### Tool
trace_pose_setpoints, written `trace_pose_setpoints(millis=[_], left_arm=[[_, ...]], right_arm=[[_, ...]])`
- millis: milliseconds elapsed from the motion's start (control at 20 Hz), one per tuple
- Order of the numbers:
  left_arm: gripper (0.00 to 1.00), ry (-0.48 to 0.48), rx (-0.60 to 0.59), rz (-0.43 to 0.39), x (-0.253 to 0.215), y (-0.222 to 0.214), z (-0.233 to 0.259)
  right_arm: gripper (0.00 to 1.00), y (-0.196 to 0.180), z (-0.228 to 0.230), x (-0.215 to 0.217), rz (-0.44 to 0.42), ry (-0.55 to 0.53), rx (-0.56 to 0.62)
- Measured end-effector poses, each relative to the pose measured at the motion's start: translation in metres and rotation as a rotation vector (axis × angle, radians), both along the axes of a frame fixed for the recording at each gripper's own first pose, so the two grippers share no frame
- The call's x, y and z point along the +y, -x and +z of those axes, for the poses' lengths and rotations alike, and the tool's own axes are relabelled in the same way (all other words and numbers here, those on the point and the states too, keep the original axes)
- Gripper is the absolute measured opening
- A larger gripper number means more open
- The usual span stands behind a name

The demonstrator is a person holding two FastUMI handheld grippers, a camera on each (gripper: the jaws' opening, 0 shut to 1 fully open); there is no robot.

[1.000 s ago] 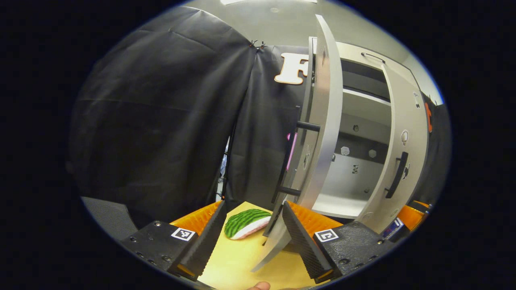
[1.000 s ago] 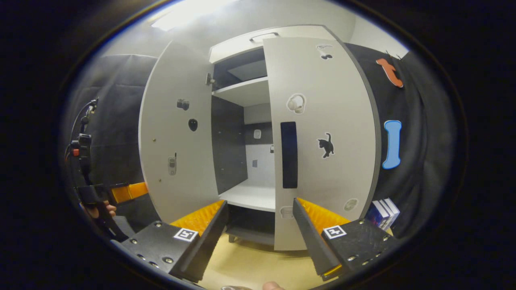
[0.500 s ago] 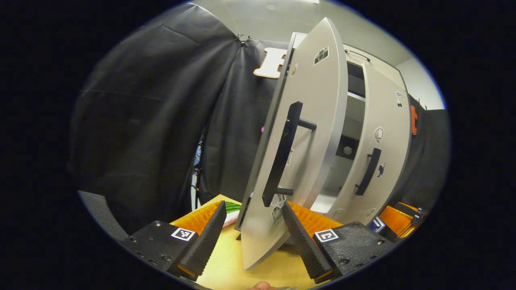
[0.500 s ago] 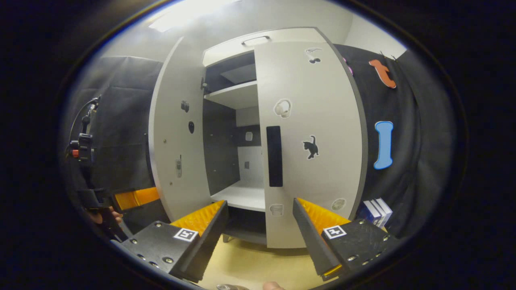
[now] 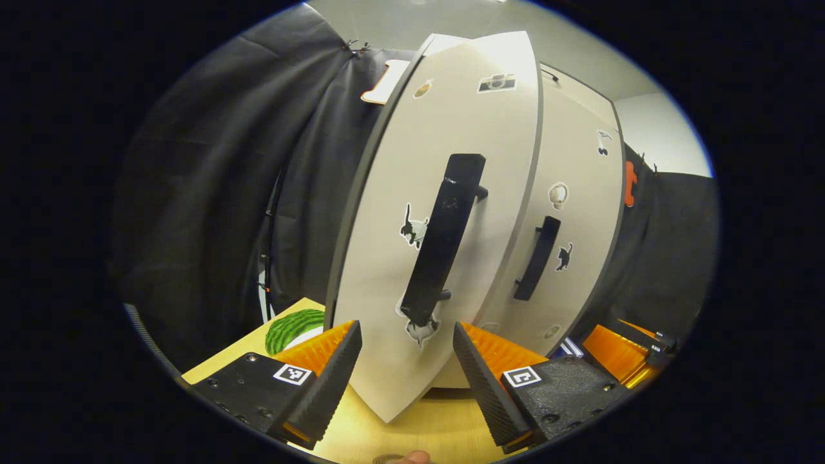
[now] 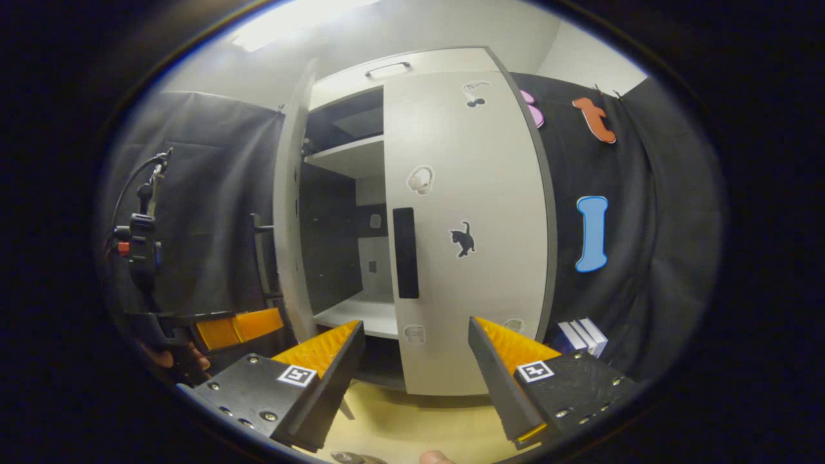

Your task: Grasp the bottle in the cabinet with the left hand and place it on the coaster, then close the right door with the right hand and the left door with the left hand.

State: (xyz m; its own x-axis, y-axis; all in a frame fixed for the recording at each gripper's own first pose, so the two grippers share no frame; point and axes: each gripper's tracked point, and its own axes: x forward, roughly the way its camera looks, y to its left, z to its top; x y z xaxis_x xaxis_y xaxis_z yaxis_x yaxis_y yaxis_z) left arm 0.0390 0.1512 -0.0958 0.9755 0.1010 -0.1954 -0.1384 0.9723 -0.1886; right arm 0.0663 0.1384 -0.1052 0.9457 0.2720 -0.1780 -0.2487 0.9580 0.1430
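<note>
Left gripper view: our left tongs (image 5: pixel 405 361) are wide apart, holding nothing; we push the left door (image 5: pixel 412 258) flat until it meets the right door (image 5: pixel 573 212)

Square black-and-white markers on each gripper (image 5: pixel 405 361) body, screws alongside.

Right door (image 6: pixel 464 225) shut — left door (image 5: pixel 412 212) ajar, pale grey, black handles.

Two doors (image 6: pixel 464 225), two handles (image 5: pixel 445 238).
</note>
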Motion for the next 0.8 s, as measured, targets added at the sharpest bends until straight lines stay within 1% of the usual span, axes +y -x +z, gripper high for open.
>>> trace_pose_setpoints(millis=[50, 200, 500, 800], left_arm=[[0.93, -0.006, 0.007, -0.010, -0.007, -0.002, -0.001], [0.93, -0.013, 0.020, -0.026, -0.007, 0.000, -0.004], [0.93, -0.034, 0.040, -0.044, -0.023, -0.003, -0.006], [0.93, -0.064, 0.022, -0.059, -0.040, -0.005, 0.010]], right_arm=[[0.97, 0.000, -0.001, -0.002, -0.005, 0.002, 0.001], [0.97, 0.000, -0.003, -0.009, -0.017, 0.005, 0.006], [0.98, 0.000, -0.006, -0.018, -0.027, 0.008, 0.011], [0.97, -0.003, 0.002, -0.034, -0.047, 0.028, -0.009]])
